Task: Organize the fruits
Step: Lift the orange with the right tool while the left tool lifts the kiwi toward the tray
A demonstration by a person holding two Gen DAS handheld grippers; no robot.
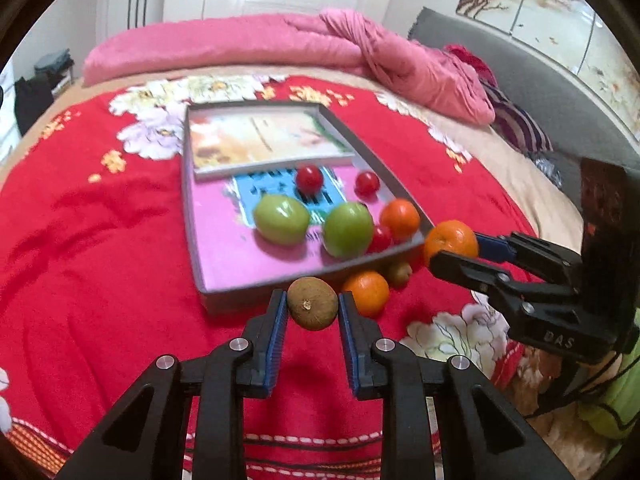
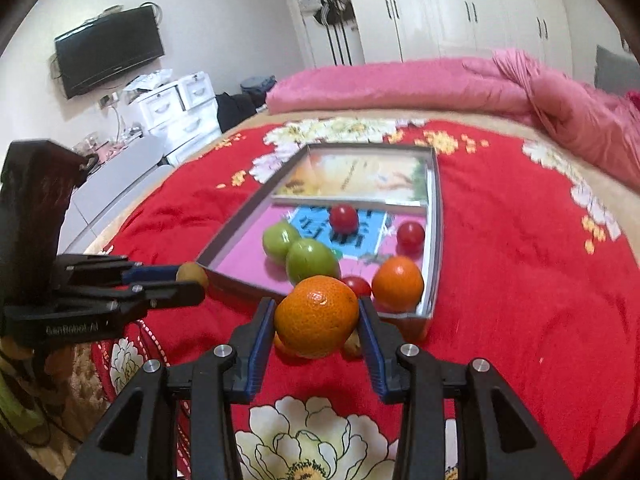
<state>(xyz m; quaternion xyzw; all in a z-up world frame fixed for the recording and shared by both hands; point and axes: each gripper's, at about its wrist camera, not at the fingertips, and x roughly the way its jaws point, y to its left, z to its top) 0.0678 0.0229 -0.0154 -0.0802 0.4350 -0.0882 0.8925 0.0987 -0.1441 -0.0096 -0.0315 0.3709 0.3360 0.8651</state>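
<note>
Left gripper is clamped on a small round brown-green fruit, held just above the red floral bedspread. Right gripper is clamped on a round orange tangerine, also lifted off the bed.

Key relation: the shallow grey rectangular box tray lies directly ahead of both grippers, its near wall just beyond the held fruits. Its long axis runs away from the grippers toward the far side of the bed. The left gripper faces the near wall around its middle; the right gripper sits at the near right corner, so both look about equally close. Likely next move for each is a short lift over the wall and a drop.

In the tray: two green apple-like fruits, an orange tangerine in the tray, and three small red tomato-like fruits. The near left part of the pink floor is bare and looks like the easiest drop spot. The far half holds a raised picture panel.

Outside the tray by its near right corner, on the bedspread: another loose tangerine and a small brown-green fruit.

Surface is a soft bed, so fruit may roll. Room: rolled pink duvet at the far side, white wardrobes, wall TV, white drawers.
</note>
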